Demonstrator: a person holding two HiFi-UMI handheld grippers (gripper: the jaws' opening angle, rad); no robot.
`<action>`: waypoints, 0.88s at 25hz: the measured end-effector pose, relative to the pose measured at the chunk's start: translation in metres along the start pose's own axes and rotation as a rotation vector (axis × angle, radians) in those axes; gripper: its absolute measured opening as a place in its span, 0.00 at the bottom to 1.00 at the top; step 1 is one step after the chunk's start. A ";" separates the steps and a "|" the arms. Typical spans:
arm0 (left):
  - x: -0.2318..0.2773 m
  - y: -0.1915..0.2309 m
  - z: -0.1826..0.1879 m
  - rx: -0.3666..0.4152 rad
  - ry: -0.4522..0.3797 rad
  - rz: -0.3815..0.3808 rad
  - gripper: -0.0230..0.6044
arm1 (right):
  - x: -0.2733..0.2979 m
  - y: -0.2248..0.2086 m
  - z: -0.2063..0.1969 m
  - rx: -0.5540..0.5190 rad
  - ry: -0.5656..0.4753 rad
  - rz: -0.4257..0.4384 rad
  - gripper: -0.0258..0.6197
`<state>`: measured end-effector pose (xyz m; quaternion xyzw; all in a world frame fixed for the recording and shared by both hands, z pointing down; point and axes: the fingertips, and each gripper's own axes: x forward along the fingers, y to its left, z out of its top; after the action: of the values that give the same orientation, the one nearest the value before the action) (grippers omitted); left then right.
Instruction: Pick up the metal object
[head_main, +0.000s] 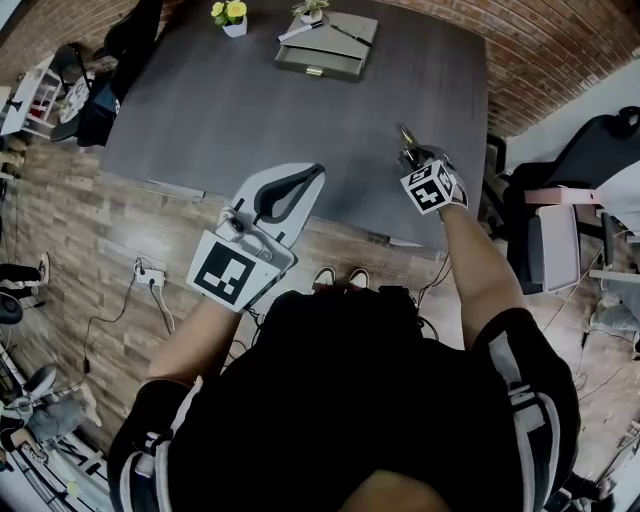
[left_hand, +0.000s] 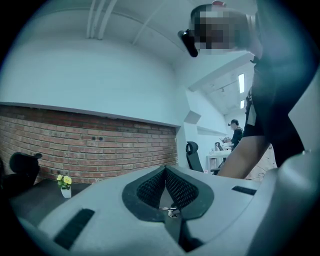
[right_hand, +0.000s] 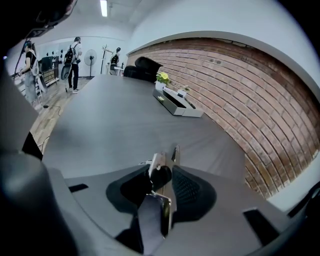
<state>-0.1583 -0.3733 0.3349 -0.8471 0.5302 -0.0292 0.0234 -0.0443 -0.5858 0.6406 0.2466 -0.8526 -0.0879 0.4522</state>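
The metal object, a slim shiny clamp-like tool with a black knob, sticks out of my right gripper above the right side of the dark grey table. In the right gripper view the tool sits upright between the black pads, lifted off the tabletop, and my right gripper is shut on it. My left gripper is raised over the table's near edge, tilted up toward the wall. Its jaws meet at the tip with nothing between them.
A grey box with a pen-like item on it and a small pot of yellow flowers stand at the table's far edge. Black chairs are at the left, an office chair at the right. Standing people show far off.
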 end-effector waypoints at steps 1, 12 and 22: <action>0.000 0.000 -0.001 0.000 0.002 0.000 0.05 | 0.001 -0.001 0.000 -0.013 0.003 -0.008 0.22; -0.002 -0.001 -0.004 -0.011 0.009 0.001 0.05 | -0.002 -0.006 -0.001 -0.079 0.010 -0.055 0.17; 0.005 -0.005 0.001 0.009 -0.023 -0.040 0.05 | -0.072 -0.035 0.052 0.237 -0.297 -0.093 0.17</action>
<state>-0.1520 -0.3755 0.3342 -0.8577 0.5126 -0.0225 0.0326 -0.0406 -0.5837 0.5453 0.3213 -0.9022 -0.0431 0.2846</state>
